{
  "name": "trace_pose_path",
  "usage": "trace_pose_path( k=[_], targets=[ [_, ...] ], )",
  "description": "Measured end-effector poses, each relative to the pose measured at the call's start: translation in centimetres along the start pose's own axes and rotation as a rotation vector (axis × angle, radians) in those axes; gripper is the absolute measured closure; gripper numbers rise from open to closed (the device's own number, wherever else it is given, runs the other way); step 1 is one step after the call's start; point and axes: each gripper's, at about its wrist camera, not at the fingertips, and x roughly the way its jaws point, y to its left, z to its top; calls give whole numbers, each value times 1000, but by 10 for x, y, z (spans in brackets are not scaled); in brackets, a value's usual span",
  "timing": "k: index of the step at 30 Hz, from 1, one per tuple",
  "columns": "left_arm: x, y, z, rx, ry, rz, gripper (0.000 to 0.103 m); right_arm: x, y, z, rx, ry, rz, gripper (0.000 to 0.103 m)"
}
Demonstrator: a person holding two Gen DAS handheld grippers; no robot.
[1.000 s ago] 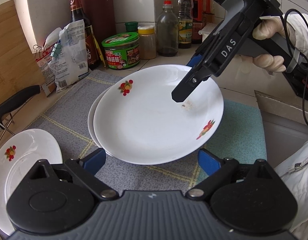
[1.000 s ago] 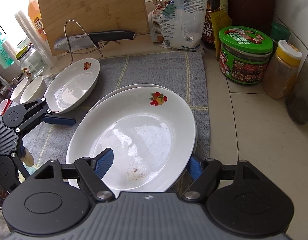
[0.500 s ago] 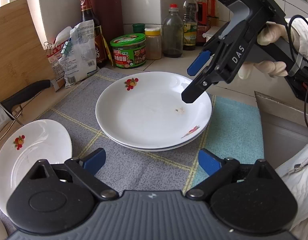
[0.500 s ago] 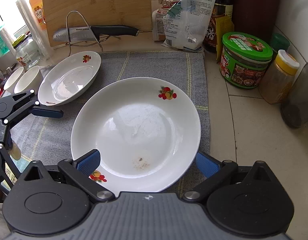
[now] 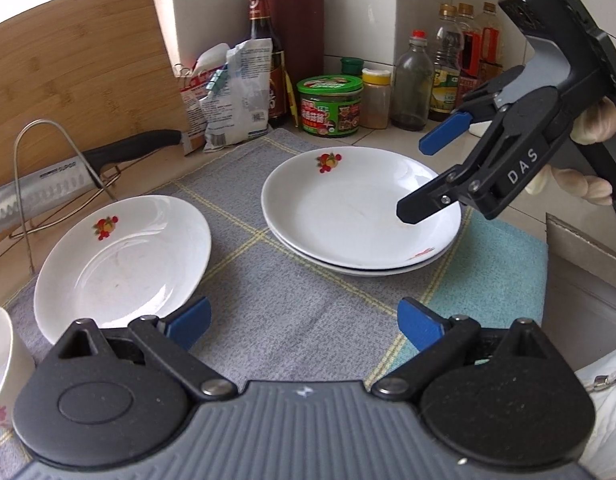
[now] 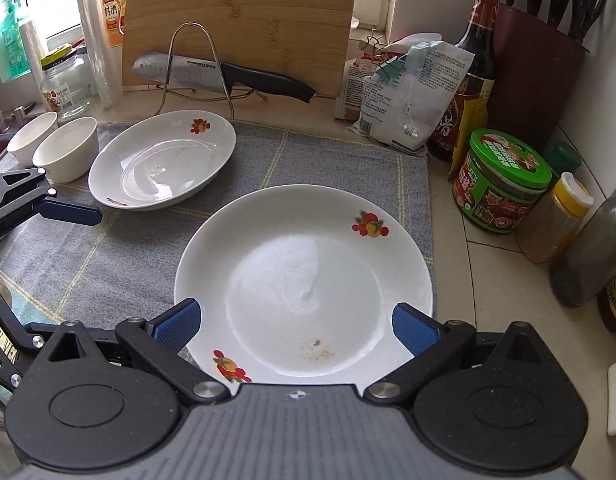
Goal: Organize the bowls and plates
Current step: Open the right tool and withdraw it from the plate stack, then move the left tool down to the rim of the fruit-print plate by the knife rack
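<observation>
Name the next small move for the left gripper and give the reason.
Probably swing the left gripper toward the single plate and close on its near rim. That plate lies alone on the grey cloth, while two plates are already stacked, and both grippers are open and empty.

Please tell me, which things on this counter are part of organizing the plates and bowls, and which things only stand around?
Job: plate stack, single plate, two bowls.

Standing around: knife, cutting board, green jar, sauce bottle, bag, cloth.
</observation>
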Motion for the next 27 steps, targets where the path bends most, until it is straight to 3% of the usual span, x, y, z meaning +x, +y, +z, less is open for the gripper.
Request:
trace_pose_path(
  k=[9,21,27],
  targets=[
    [-41,27,-24,-114,-30,127,2,1,48,12,-1,-37,-1,0],
    [-77,65,-49,-195,-10,202,2,16,116,19,-56,-49,39,0],
    [-86,74,-51,-236,-2,250,2,30,131,30,-115,-65,93,0]
  ],
)
